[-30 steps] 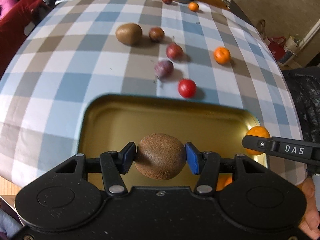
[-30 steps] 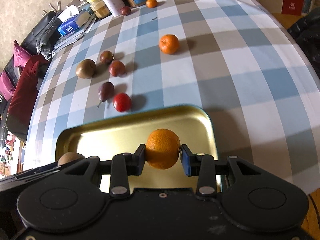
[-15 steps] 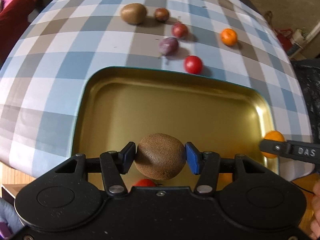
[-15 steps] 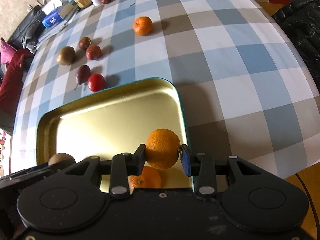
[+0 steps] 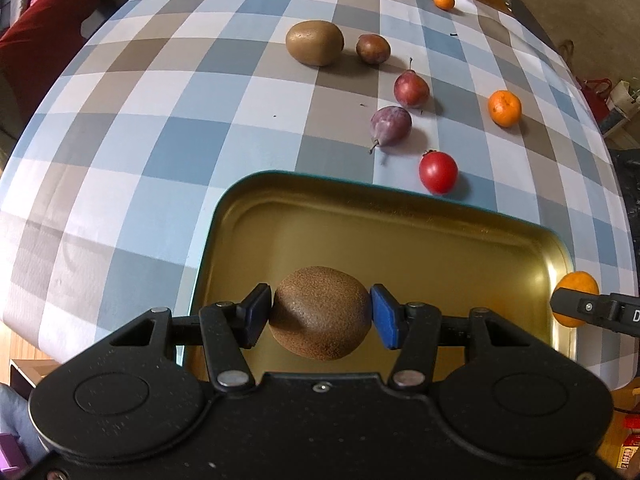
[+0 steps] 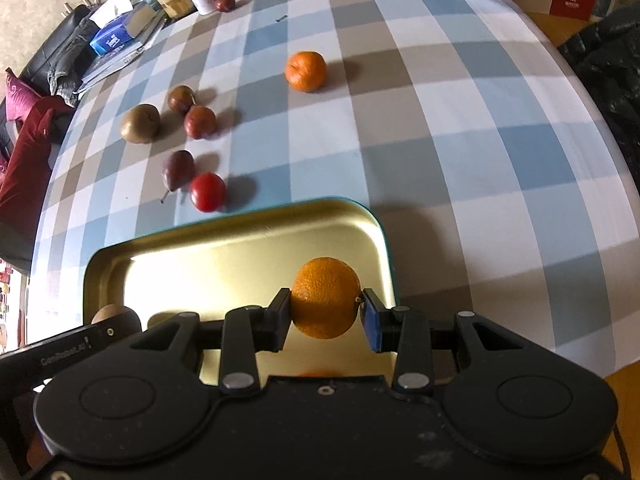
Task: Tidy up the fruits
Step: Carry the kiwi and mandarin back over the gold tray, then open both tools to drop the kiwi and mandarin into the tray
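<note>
Orange patch (image 6: 318,374) under right gripper (image 6: 325,305), mostly hidden.

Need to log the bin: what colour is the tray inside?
Shiny gold inside the tray, with a teal outer rim; clearest in the left wrist view.

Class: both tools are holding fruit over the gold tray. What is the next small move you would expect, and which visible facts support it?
Probably lower both tools and release the fruit into the tray. The left tool clamps a kiwi above the tray's bare floor, and the right tool clamps an orange just inside its right edge. Both hang above the tray, so letting go now would drop them.
</note>
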The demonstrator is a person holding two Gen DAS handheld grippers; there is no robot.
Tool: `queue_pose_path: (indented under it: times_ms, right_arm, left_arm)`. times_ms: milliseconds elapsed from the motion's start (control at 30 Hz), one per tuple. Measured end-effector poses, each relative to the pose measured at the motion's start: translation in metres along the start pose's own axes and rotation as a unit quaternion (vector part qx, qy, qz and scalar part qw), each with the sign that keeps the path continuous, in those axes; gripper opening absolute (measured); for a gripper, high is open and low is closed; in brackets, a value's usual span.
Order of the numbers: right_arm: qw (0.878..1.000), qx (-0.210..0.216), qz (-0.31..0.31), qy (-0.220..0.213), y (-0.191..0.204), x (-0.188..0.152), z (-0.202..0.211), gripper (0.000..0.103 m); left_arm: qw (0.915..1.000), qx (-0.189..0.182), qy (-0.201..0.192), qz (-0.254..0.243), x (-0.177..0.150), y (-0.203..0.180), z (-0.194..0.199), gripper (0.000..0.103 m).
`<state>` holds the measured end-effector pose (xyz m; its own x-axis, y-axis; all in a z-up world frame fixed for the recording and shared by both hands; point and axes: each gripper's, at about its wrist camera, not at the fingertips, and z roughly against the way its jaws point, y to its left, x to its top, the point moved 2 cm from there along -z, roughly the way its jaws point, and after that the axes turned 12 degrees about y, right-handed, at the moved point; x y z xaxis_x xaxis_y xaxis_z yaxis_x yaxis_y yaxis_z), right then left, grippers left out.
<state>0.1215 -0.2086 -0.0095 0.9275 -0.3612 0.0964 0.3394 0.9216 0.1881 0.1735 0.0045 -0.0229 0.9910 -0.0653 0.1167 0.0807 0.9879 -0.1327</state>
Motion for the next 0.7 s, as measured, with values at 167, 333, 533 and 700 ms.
queue_pose_path:
  times_ms: [167,333,533,700]
  right_arm:
    - [1.0,0.002,0.008,0.005,0.006,0.004,-0.001,0.039]
    - [1.0,0.002,0.013,0.021,0.008,0.002,-0.008,0.039]
    - [0.999,0.014,0.017,0.038,0.009,0.001,-0.012,0.04]
    - [0.999,0.026,0.022,0.032,0.011,0.001,-0.006,0.04]
  left_arm:
    - [0.9999,-0.009,0.012,-0.005,0.003,-0.003,-0.004,0.059]
    - [0.9995,-0.018,0.026,-0.006,0.002,-0.005,-0.009,0.059]
    - [0.9986,-0.048,0.023,-0.007,0.001,-0.004,-0.003,0.059]
    - [0.9992,-0.035,0.006,-0.015,0.001,-0.009,0.005,0.059]
